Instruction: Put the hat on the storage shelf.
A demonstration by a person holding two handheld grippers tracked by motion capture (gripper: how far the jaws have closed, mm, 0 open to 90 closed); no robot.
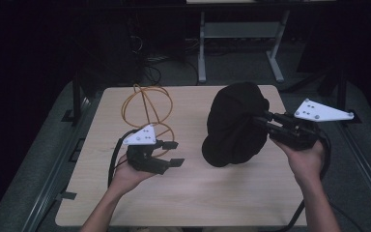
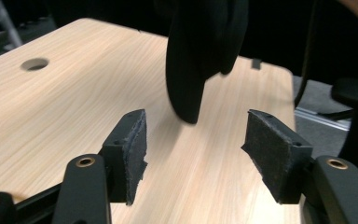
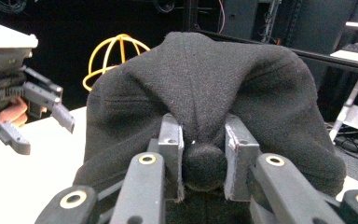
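Presently, a soft black fabric cap [image 1: 235, 126] is held up by the right gripper [image 1: 263, 121], whose jaws are clamped on the small round button at the cap's crown, as seen in the right gripper view [image 3: 204, 161]. In the high view the cap hangs tilted over the right half of the pale wooden table [image 1: 188, 193], its lower edge close to the tabletop; whether it touches the wood cannot be told. In the left gripper view the dark brim end [image 2: 186, 88] is seen hanging just above the wood, ahead of that gripper's jaws.

The left gripper [image 1: 173, 153] is held low over the left half of the table, pointed toward the cap but apart from it. Its jaws stand spread with nothing between the pads [image 2: 135, 144], bare tabletop being seen through the gap.

A round frame of yellow-orange wire hoops [image 1: 147, 108] stands on the far left part of the table, just behind the left gripper, and is also seen beyond the cap in the right gripper view [image 3: 109, 56]. A round hole [image 2: 35, 64] is cut in the tabletop.
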